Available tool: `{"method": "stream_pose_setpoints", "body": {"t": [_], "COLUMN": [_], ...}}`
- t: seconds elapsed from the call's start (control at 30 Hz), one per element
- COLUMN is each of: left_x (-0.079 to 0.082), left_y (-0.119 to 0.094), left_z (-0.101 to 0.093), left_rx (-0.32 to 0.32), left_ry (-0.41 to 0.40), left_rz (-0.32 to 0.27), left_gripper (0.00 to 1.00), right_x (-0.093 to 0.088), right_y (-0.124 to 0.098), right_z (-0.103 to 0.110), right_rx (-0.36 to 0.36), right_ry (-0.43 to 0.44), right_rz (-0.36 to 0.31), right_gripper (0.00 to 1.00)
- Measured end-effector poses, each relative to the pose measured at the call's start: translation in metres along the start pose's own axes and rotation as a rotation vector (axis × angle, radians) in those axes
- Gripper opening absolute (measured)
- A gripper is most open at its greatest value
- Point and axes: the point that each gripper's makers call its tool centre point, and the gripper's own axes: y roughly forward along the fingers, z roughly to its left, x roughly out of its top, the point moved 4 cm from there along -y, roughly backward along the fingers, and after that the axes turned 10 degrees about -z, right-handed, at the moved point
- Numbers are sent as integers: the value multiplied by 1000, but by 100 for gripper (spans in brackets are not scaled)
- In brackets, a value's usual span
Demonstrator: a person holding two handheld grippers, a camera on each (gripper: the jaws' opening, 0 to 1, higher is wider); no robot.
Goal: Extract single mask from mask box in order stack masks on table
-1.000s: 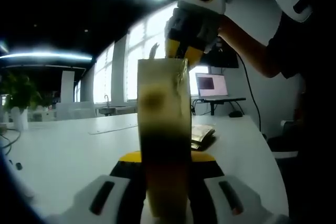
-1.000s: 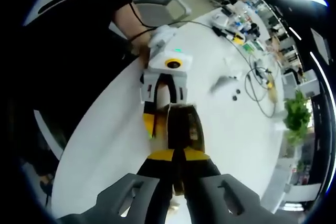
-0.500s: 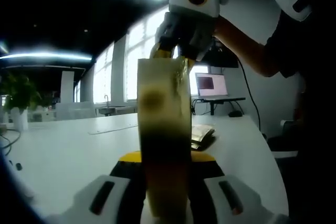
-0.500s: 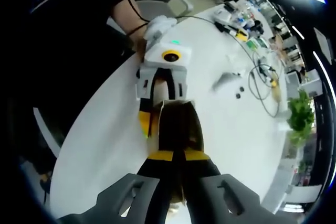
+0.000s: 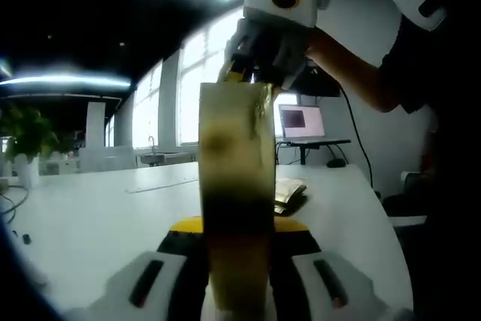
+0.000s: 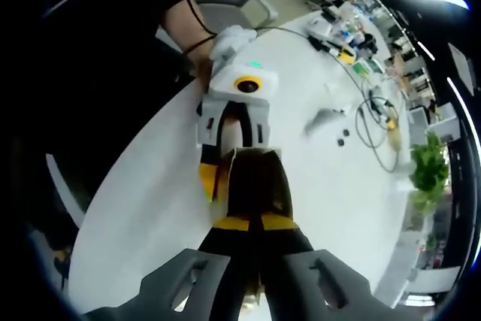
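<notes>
Left gripper (image 5: pixel 234 261): my jaws are clamped on the mask box (image 5: pixel 236 186), one jaw on each side, holding it upright just above the white tabletop (image 5: pixel 98 216).
Right gripper (image 6: pixel 259 257): my jaws are pressed together, reaching down into the open top of the box; I cannot tell whether a mask is pinched between them.
Mask box: tall, yellowish, standing between both grippers; in the right gripper view (image 6: pixel 255 182) I see its dark open mouth.
Stack (image 5: pixel 288 195): flat pile lying on the tabletop just behind the box.
Farther back: laptop (image 5: pixel 302 122), windows, potted plant (image 5: pixel 26 137).
</notes>
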Motion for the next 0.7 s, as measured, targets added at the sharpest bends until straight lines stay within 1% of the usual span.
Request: {"method": "stream_pose_setpoints", "body": {"t": [0.03, 0.17, 0.2, 0.3, 0.33, 0.5, 0.6, 0.63, 0.7], "left_x": [0, 0, 0, 0, 0, -1, -1, -1, -1], "left_y": [0, 0, 0, 0, 0, 0, 0, 0, 0], "left_z": [0, 0, 0, 0, 1, 1, 1, 1, 2], "left_rx": [1, 4, 4, 6, 6, 6, 5, 5, 5], "left_ry": [0, -1, -1, 0, 0, 1, 2, 3, 3], "left_rz": [0, 3, 3, 4, 4, 5, 6, 7, 7], "left_gripper": [32, 32, 32, 32, 32, 32, 32, 32, 32], "right_x": [1, 1, 1, 2, 4, 5, 4, 5, 4], "right_y": [-3, -11, -13, -19, -22, -33, -39, -40, -44], "right_z": [0, 1, 0, -1, -2, 0, 2, 3, 0], "right_rx": [-19, -55, -83, -136, -168, -222, -238, -246, -307], "right_ry": [-2, 13, 9, 8, 1, 9, 11, 16, 21], "right_rz": [-6, -22, -33, -65, -80, -112, -132, -148, -172], "right_gripper": [0, 0, 0, 0, 0, 0, 0, 0, 0]}}
